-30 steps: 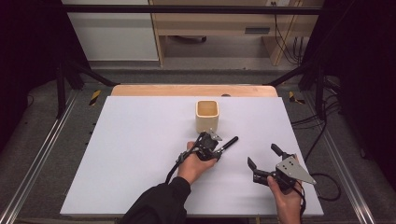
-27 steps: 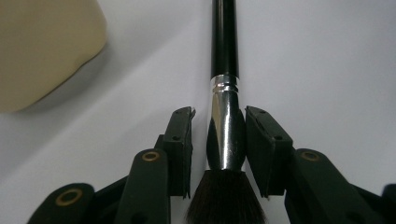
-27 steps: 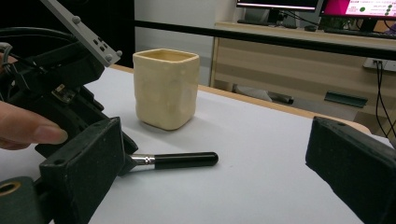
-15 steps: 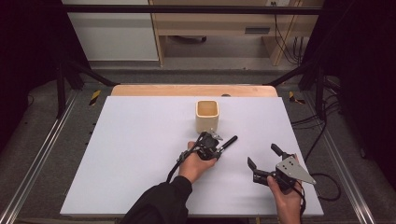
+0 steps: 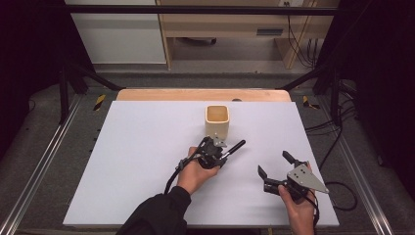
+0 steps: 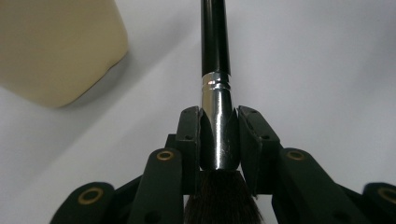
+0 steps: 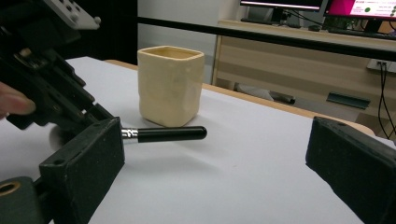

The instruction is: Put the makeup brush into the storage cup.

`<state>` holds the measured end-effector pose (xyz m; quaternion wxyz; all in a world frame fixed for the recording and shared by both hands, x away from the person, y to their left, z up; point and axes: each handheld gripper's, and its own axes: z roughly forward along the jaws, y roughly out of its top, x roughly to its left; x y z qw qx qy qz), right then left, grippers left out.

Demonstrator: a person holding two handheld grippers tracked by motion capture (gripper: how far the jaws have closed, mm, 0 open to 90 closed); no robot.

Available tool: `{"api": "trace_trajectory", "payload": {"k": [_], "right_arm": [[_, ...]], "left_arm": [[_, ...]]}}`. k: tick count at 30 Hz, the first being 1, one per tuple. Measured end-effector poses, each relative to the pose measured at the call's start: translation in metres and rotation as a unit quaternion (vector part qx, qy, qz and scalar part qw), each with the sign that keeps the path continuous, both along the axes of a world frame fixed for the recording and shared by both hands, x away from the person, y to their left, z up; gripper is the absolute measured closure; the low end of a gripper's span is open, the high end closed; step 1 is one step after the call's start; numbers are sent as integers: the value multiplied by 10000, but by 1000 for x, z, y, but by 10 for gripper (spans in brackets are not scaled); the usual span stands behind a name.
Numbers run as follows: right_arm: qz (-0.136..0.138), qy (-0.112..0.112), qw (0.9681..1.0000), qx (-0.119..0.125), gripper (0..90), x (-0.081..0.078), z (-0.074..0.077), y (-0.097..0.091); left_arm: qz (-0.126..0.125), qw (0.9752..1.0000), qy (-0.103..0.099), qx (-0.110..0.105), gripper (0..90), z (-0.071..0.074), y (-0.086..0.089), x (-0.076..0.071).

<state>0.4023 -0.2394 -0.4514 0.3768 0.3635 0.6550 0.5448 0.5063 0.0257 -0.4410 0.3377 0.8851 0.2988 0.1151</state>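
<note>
Over at the left, left gripper (image 5: 221, 152) clamped tight on the brush (image 6: 215, 79), pads pinching the silver ferrule (image 6: 218, 126), bristles (image 6: 222, 198) tucked back toward the hand, black handle poking out ahead. Sitting near the middle of the table (image 5: 127, 161), a little toward its near edge, brush just off the surface by the look of the shadow under the handle. Grip looks narrow on a round, slick metal collar: likely to let the brush swivel or slide out with any quick swing.

Moving right and toward the far edge: cream cup (image 5: 217, 120), upright, open mouth up, just beyond the handle tip. Handle tip close to the cup wall, so a careless lift could clip the rim and tip or shove the light cup. Long handle leading also means a steep turn of the wrist before any drop in, and a miss over the rim if rushed.

Further right, near the table's near right corner: right gripper (image 5: 275, 166), jaws spread wide, holding nothing, well apart from cup and brush. Little risk there unless moved across into the left hand's path.
</note>
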Motion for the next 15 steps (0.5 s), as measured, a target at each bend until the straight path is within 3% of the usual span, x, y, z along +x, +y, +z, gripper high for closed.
{"api": "trace_trajectory", "payload": {"k": [7,10,15], "right_arm": [[116,33,9998,-168,43,-3,0,9],[149,118,9998,-85,40,-3,2,18],[238,96,9975,-658,43,-1,10,37]], "left_arm": [[-167,9998,-94,-31,709,16,23,-11],[-304,9995,-112,-53,709,21,33,-15],[-402,9990,-187,-51,709,30,52,-23]]}}
